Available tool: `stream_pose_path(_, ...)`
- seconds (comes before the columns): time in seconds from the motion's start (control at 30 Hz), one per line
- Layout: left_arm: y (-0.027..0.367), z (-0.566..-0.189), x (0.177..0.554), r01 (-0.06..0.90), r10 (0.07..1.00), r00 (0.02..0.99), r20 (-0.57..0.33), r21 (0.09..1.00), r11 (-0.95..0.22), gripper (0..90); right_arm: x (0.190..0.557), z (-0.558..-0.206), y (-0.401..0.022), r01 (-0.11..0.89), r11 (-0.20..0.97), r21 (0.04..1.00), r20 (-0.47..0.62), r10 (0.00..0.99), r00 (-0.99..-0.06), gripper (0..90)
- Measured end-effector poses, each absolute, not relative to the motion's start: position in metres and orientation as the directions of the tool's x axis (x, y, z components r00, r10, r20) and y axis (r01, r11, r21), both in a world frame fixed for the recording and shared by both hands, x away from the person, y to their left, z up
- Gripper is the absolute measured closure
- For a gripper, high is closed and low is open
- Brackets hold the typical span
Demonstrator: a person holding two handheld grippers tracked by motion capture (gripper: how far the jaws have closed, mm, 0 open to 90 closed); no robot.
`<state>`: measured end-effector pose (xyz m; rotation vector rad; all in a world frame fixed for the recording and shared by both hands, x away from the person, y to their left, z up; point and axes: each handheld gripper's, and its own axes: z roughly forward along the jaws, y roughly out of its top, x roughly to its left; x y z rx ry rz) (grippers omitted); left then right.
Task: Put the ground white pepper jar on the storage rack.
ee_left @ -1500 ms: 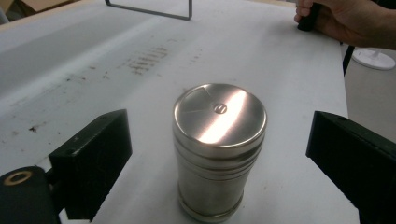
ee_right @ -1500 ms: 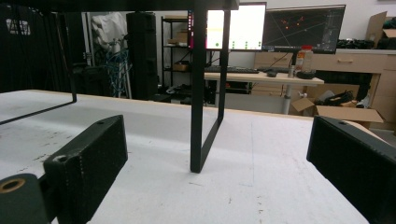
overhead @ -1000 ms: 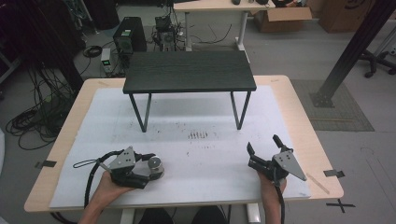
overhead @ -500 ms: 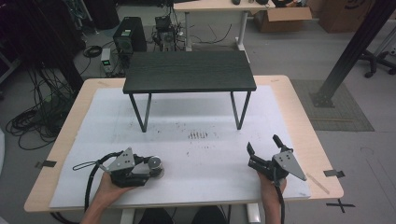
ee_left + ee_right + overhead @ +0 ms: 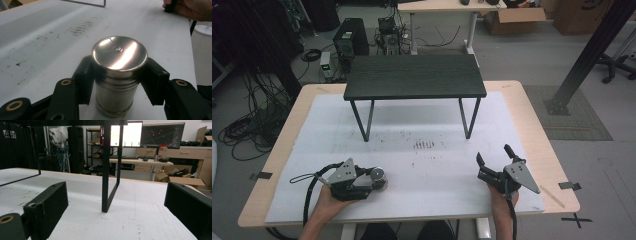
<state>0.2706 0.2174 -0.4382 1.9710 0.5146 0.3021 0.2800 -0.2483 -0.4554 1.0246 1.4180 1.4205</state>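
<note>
Fingers (image 5: 86, 80) of our left gripper (image 5: 371, 182) are clamped on a steel canister (image 5: 117, 75), one black pad pressed flat against each side of its body just below the lid. They have just been closing, and the canister now sits squarely between them. In the left gripper view we see it standing upright on the white surface (image 5: 422, 165), its polished round lid catching the light, with a small embossed mark near the middle of the lid. In the high view the canister (image 5: 378, 176) shows at the near left part of the surface, at the tip of the left gripper, which our left hand (image 5: 329, 202) holds low and pointed toward the right.

Our right gripper (image 5: 493, 161) sits near the front right corner of the surface, well apart from the canister, held by our right hand (image 5: 501, 200). Its fingers (image 5: 47, 207) stand wide apart with nothing between them; in the right gripper view we look through the gap at one leg frame of the small black table (image 5: 414, 76) that stands on the far half of the surface. Faint dark scuff marks (image 5: 424, 145) dot the white sheet between that table and our grippers.
</note>
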Motion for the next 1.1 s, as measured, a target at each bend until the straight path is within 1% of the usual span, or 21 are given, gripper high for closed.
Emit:
stream_pose_path(0.3,0.216,-0.43,0.269,0.224,0.495,0.869,-0.017,0.904,-0.363,48.9,0.28,-0.455,-0.248,-0.022,0.015,1.0,-0.021,0.956,-0.294,4.9)
stream_pose_path(0.77,0.21,-0.391,0.273,0.208,0.5,0.866,-0.002,0.911,-0.356,49.0,0.28,-0.455,-0.248,-0.021,0.015,1.0,-0.02,0.956,-0.294,4.9)
stream_pose_path(1.1,0.2,-0.36,0.285,0.205,0.508,0.861,0.008,0.909,-0.363,49.0,0.28,-0.455,-0.248,-0.021,0.014,1.0,-0.02,0.956,-0.294,4.9)
